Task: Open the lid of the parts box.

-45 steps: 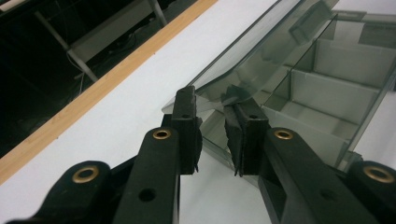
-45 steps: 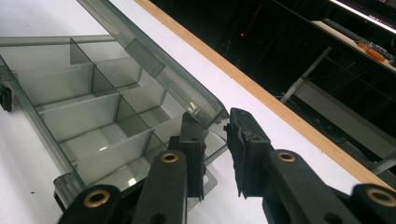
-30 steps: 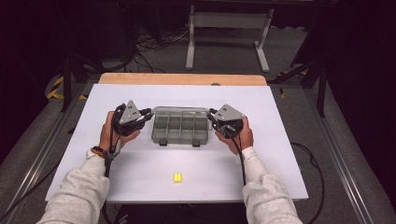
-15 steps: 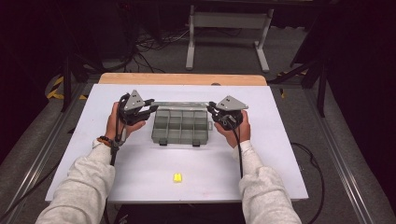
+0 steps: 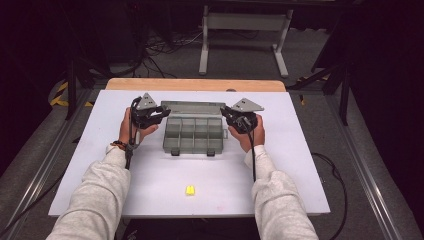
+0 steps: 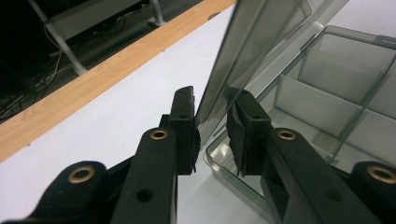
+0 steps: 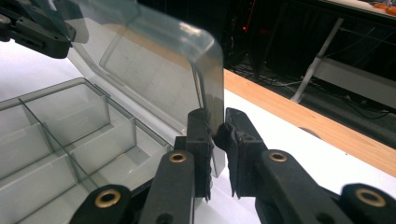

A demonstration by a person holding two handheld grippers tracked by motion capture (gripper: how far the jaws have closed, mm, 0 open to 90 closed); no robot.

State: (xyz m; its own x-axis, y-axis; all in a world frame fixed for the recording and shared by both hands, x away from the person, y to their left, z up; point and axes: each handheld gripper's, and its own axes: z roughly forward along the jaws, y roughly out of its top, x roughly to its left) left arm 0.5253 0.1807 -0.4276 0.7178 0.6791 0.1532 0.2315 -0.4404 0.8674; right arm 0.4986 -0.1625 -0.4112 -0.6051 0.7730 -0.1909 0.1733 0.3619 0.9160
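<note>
High view: compartment box (image 5: 194,136) lay mid-table, long axis left-right, its lid (image 5: 194,108) raised at the far edge. Left gripper (image 5: 159,114) sat at the box's left end, right gripper (image 5: 227,116) at its right end, equally near. A yellow piece (image 5: 190,190) lay well nearer the person than the box.

Left gripper view: jaws of the left gripper (image 6: 211,128) straddled the lid's (image 6: 252,51) end edge, not quite closed on it; a narrow gap showed.

Right gripper view: right gripper (image 7: 217,137) jaws pinched the lid's (image 7: 154,70) other end edge; lid tilted back beyond the box.
</note>
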